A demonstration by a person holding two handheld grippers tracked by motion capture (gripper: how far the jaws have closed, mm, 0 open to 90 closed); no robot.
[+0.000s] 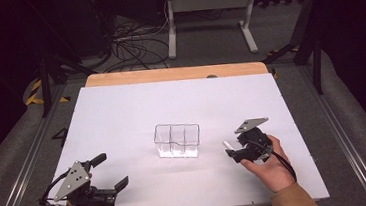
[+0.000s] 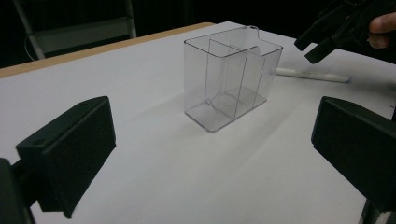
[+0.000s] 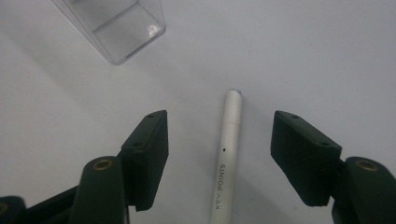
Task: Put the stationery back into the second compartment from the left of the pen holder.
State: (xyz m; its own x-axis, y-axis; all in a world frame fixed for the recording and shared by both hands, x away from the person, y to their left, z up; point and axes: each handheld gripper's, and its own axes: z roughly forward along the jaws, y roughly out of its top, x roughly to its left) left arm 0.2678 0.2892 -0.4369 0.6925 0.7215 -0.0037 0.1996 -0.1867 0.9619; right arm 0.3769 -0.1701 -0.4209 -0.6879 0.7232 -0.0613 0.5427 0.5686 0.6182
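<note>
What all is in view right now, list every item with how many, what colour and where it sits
Pen: one, white with grey lettering, lying flat on the board to the right of the organiser, between the right gripper's jaws but not touched by them.
Organiser: one, clear plastic with dividers, upright near the middle of the board, nothing inside.
Board: one, white, covering the table.
Table edge: one, light wood, along the far side of the board.
Cables: a tangle, dark, on the floor beyond the table.
Left gripper: one, black, near left of the board, jaws wide apart.
Right gripper: one, black, over the pen, jaws apart.
</note>
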